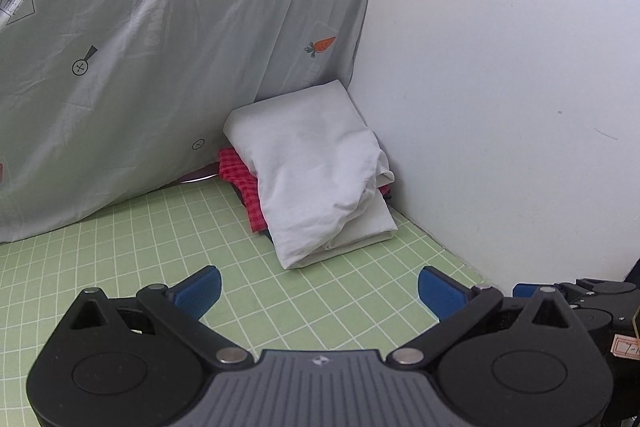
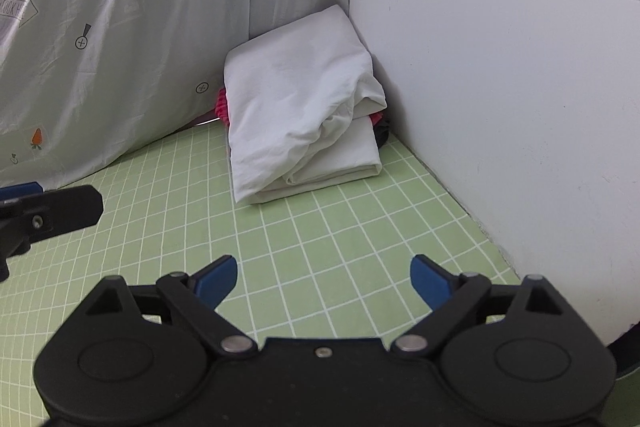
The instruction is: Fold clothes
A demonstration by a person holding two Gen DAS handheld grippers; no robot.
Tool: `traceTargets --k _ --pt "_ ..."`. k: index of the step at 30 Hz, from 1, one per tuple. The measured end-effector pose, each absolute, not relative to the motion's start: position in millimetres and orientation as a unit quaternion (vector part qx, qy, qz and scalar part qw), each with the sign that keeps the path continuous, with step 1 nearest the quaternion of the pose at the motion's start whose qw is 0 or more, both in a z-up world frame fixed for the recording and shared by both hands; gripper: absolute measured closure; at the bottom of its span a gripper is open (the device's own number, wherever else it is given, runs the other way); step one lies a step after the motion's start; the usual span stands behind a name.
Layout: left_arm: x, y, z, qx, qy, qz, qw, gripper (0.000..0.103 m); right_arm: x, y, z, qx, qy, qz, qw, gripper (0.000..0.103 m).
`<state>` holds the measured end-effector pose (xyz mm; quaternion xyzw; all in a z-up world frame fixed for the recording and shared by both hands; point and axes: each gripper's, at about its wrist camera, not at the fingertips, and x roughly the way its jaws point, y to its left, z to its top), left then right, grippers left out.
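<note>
Green grid mat [image 1: 132,247], white wall [image 1: 500,67] right of frame, carrot-print sheet [image 1: 160,47] draped upper left. Folded white garment [image 1: 316,179] sits in corner at frame centre, stacked on red checked cloth [image 1: 240,175]. Left gripper [image 1: 320,291]: jaws wide apart, nothing held. Right gripper [image 2: 324,281]: same, empty, short of stack. Risk, judged: you graze loose top fold on approach, fold opens. You push stack against wall, layers shift.

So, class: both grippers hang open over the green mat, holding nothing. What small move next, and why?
Probably draw both back: the white garment already lies folded on the stack in the corner, and left gripper and right gripper hold nothing.
</note>
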<state>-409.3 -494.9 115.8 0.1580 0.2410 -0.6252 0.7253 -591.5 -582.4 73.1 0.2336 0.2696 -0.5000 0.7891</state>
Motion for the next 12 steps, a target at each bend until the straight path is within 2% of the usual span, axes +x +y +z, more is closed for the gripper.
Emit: traceTargets --k 12 --pt "-408.6 -490.9 120.0 0.151 0.236 -0.625 0.728 0.000 -593.6 -577.4 75.6 0.231 0.267 -0.507 0.786 0.009"
